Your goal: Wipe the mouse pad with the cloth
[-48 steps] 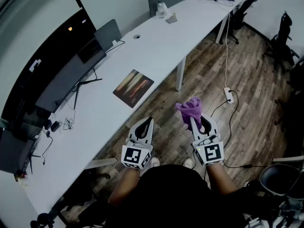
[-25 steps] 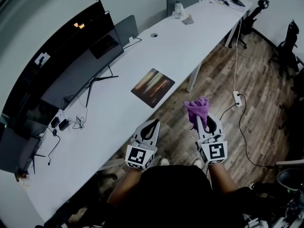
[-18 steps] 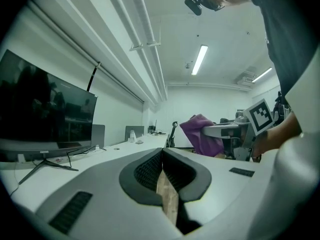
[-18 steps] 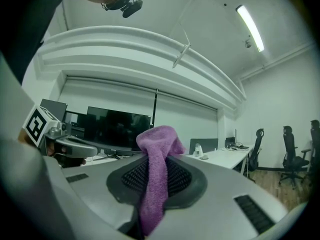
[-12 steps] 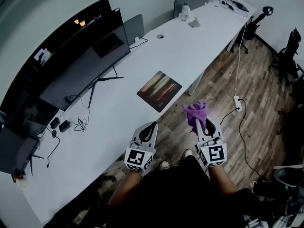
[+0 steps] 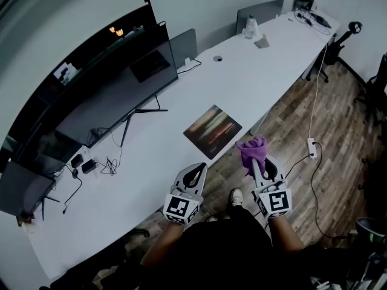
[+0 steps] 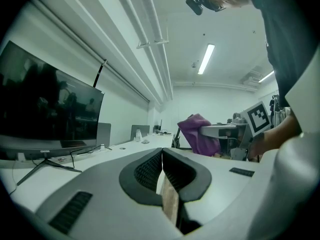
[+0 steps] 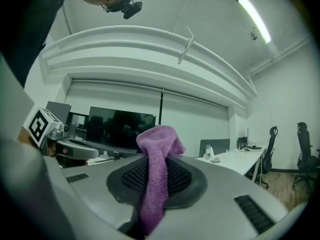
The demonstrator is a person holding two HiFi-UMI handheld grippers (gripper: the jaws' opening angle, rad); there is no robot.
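The mouse pad [image 6: 212,131], a dark rectangle with a reddish print, lies near the front edge of the long white desk [image 6: 151,156]. My right gripper [image 6: 256,160] is shut on a purple cloth [image 6: 252,150] that bunches above its tips, just off the desk's edge and right of the pad. In the right gripper view the cloth [image 8: 155,171] hangs pinched between the ribbed pads. My left gripper [image 6: 196,173] is shut with nothing in it, held over the desk's edge in front of the pad. The left gripper view shows its jaws [image 7: 162,166] closed together and the cloth [image 7: 198,134] off to the right.
A wide monitor [image 6: 115,98] stands at the back of the desk, with a laptop [image 6: 184,43] to its right and cables [image 6: 103,162] to its left. A bottle [image 6: 249,26] sits at the far end. Office chairs [image 6: 344,38] and a power strip [image 6: 312,147] are on the wooden floor.
The head view has shifted, so the desk and mouse pad appear further right and nearer my grippers. Both grippers stay shut, the right one still holding the cloth.
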